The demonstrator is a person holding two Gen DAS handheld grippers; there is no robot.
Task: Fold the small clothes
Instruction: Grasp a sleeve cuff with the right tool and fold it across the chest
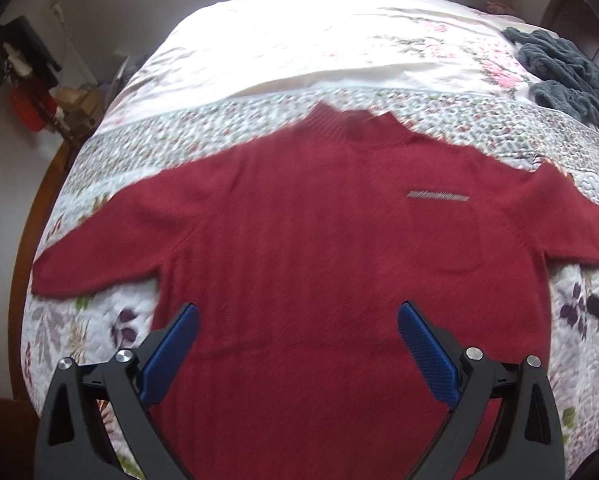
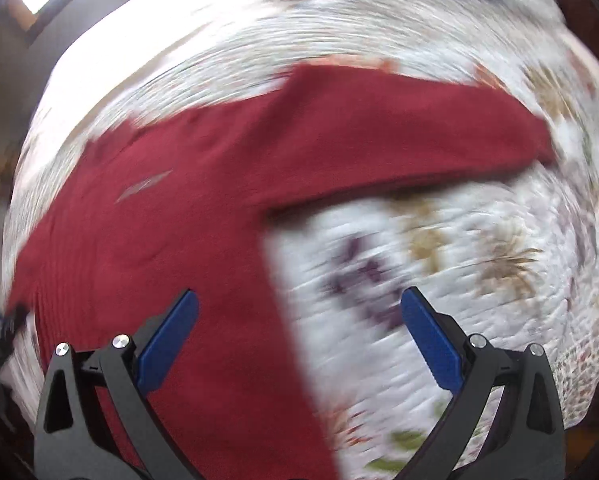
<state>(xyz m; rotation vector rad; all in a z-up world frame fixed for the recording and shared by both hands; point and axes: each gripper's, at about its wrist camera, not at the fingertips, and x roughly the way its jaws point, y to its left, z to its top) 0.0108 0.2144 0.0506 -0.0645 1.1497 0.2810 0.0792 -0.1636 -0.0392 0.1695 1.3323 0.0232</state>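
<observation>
A bed (image 1: 259,52) with a flowered quilt filled both views, running from the near edge to a bright far end by a window. A red sweater (image 1: 319,240) lay flat on its near half, front up, collar toward the far side and hem toward the near side, both sleeves spread out to left and right. A grey stripe (image 1: 438,195) marked the chest on the right. A heap of grey clothes (image 1: 567,68) sat well apart at the far right of the bed.

The left gripper (image 1: 298,316) hung above the lower body of the sweater, jaws spread wide and empty. The right gripper (image 2: 299,304) was likewise released and empty, over the right side edge of the sweater just below the right sleeve (image 2: 439,136); that view was badly smeared by motion.

The sweater looked laid out but not yet folded, so the step in hand seemed to be the reach for a first fold. The next move probably called for pinching a sleeve or side edge and carrying it across the body without dragging the rest.
</observation>
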